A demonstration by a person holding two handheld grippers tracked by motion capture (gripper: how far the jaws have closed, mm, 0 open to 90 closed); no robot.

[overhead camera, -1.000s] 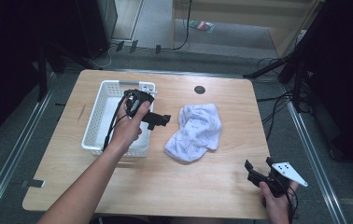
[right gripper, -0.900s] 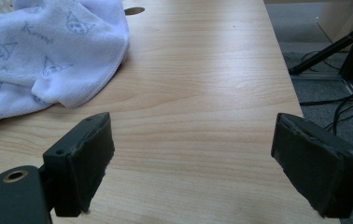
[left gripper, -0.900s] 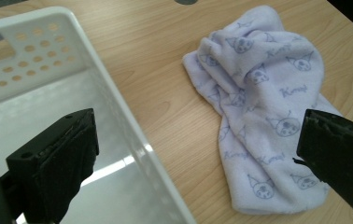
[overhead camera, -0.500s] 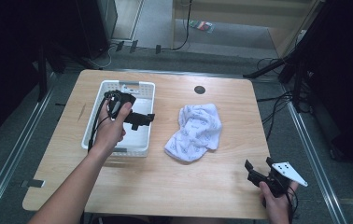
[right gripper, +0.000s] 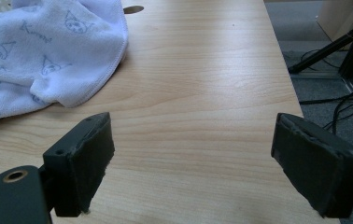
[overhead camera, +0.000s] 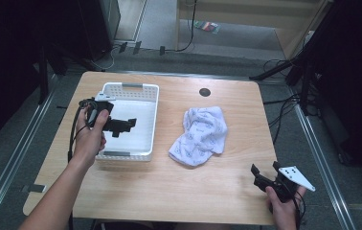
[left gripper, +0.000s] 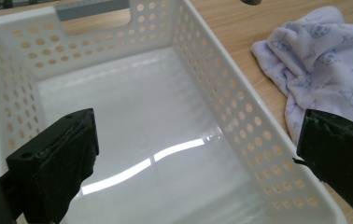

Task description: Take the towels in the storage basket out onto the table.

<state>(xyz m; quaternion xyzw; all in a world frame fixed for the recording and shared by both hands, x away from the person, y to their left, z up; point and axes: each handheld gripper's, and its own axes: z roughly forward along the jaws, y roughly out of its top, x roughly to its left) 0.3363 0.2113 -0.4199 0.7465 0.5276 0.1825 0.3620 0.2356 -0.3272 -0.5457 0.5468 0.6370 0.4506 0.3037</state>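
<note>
Hovering over the white basket point(overhead camera: 143, 91) at the left of the frame, the left gripper point(overhead camera: 124, 125) is wide open and empty. The towel point(overhead camera: 200, 135) lies in the middle. Next, I think, reach over and grab it.

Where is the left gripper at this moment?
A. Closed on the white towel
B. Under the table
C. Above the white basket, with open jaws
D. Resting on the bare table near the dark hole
C: the left gripper hangs over the white basket, its jaws spread wide apart with nothing between them.
</note>
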